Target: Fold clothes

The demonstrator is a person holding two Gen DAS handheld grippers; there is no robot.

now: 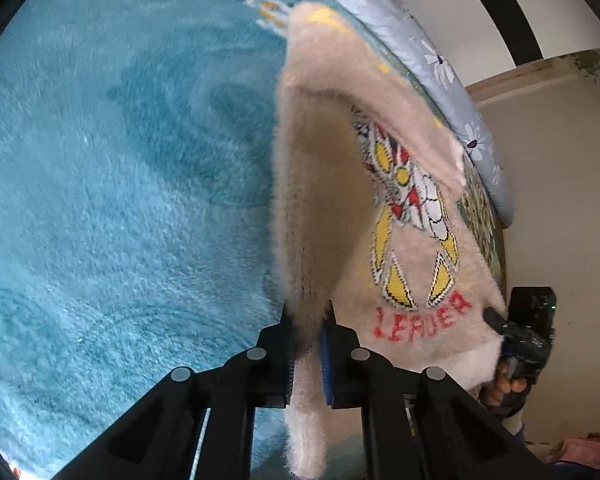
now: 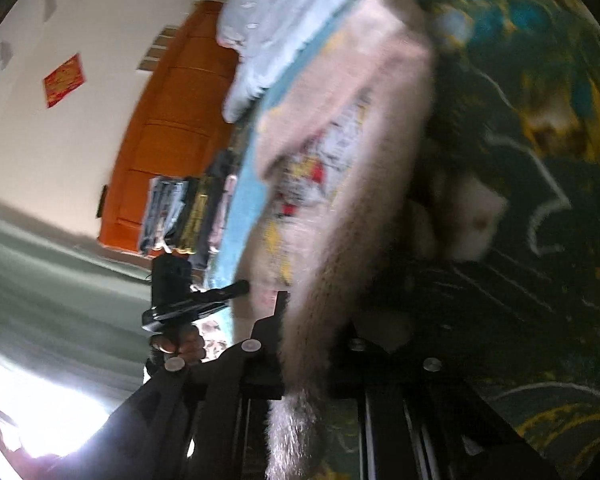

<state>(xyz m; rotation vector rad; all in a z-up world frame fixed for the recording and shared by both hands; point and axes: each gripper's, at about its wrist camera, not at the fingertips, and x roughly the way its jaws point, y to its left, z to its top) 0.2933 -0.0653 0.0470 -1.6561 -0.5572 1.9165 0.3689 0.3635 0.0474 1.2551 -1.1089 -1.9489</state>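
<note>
One fuzzy beige sweater (image 1: 324,216), two tools. The left tool (image 1: 307,344) is clamped on a sweater edge. The right tool (image 2: 316,340) likewise pinches an edge. The sweater hangs stretched between both, lifted over the teal blanket (image 1: 100,160), grey quilt (image 1: 428,48) beyond.

A wide stretch of shaggy teal blanket (image 1: 100,200) is left open on the left of the left-wrist view, while the right is blocked by the hanging fluffy beige sweater (image 1: 320,200), with a rumpled pale blue floral quilt (image 1: 440,60) heaped beyond
</note>
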